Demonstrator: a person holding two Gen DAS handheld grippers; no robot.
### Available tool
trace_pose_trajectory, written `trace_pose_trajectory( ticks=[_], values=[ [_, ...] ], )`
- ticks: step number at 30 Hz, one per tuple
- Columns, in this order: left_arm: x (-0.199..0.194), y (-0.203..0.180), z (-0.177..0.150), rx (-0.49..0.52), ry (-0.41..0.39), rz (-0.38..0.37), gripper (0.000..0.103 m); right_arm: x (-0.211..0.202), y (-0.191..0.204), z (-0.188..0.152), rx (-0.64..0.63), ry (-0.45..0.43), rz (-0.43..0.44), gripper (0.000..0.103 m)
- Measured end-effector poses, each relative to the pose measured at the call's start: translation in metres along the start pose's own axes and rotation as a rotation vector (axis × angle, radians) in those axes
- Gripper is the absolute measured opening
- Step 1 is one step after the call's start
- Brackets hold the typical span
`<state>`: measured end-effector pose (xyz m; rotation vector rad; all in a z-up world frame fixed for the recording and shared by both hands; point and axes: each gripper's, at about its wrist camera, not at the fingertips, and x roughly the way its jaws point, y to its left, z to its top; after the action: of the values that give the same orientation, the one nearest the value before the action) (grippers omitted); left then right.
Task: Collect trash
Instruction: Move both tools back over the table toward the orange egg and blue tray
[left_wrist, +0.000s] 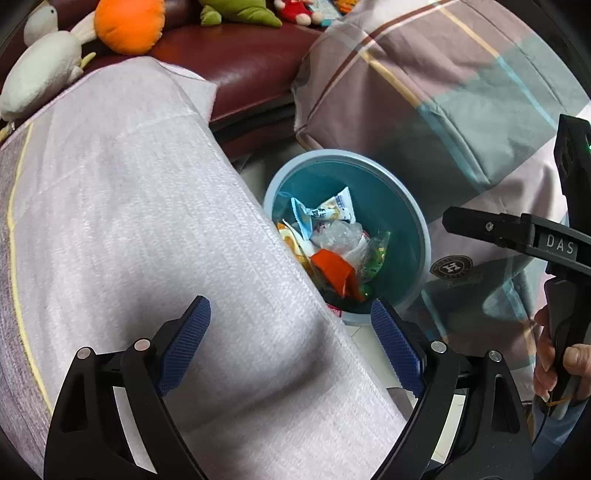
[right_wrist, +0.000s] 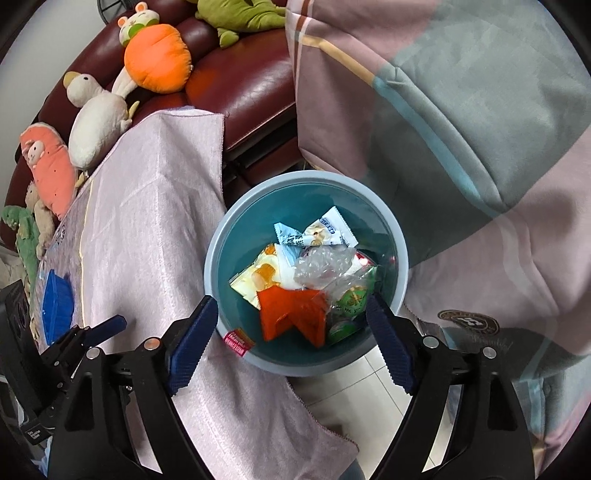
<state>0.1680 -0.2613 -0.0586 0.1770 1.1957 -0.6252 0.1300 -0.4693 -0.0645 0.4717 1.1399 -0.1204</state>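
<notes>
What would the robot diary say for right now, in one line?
step: trash dropped | left gripper: open, empty | right gripper: open, above bin | wrappers: inside bin

Smooth plastic bin (right_wrist: 218, 258) — crinkly glossy wrappers (right_wrist: 295, 291), woven cloth (right_wrist: 155, 206)

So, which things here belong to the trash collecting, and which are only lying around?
For the job:
- blue bin
- orange wrapper
- clear plastic bag
- white snack packets

Just lying about:
- plush toys
- red sofa
- pink cloth
- checked bedding
</notes>
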Motion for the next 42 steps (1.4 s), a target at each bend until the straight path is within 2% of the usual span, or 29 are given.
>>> trace_pose_trajectory(
  ticks=[12, 21, 28, 36, 42],
  values=[
    [-0.050, 0.024, -0.027, -0.039, -0.078, 0.005, 0.091, -0.023, 0.046, -0.021, -0.062, -0.007, -0.004, 0.079],
    [-0.087, 0.058, -0.061, -0.099, -0.128, 0.020, 0.092, -0.039, 0.093, -0.043, -0.144, -0.010, -0.003, 0.079],
    [-0.118, 0.097, -0.111, -0.148, -0.145, 0.067, 0.092, -0.046, 0.137, -0.069, -0.219, 0.003, -0.002, 0.079],
    [-0.153, 0.159, -0.187, -0.255, -0.125, 0.136, 0.092, -0.035, 0.202, -0.107, -0.337, 0.059, 0.022, 0.079],
    [-0.176, 0.196, -0.242, -0.318, -0.123, 0.225, 0.092, -0.022, 0.252, -0.140, -0.432, 0.112, 0.042, 0.079]
  ],
)
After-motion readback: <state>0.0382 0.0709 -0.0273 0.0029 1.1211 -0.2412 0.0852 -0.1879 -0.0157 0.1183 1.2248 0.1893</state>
